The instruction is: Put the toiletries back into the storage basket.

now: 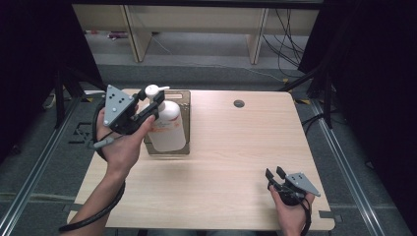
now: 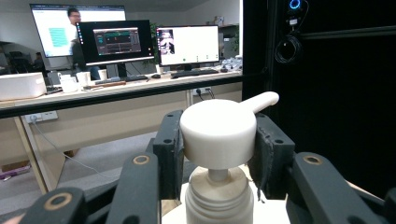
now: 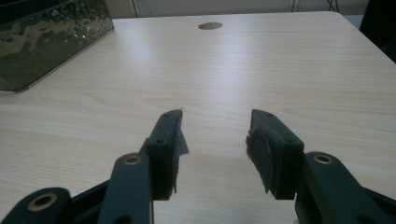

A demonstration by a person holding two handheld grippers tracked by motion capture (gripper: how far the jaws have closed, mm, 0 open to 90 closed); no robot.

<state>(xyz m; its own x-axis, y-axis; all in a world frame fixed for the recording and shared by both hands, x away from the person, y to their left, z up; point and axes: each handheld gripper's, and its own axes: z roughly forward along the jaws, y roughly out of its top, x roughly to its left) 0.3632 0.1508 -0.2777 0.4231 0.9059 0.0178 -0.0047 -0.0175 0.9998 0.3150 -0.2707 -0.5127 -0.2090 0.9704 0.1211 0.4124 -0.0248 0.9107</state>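
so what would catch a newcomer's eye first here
The white pump bottle standing in the dark tray at the table's far left, its pump head clamped by the left tongs. Then the right tongs, open and holding nothing, low over the bare wooden table near its right front corner.

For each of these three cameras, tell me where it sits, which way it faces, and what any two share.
High view: above the near edge, looking down on the table; both forearms and hands show.
Left gripper view: on the left gripper, facing desks and monitors; its fingers clamp the pump bottle.
Right gripper view: on the right gripper, low over the table, fingers apart.
Shared: bottle in high and left; tray in high and right.
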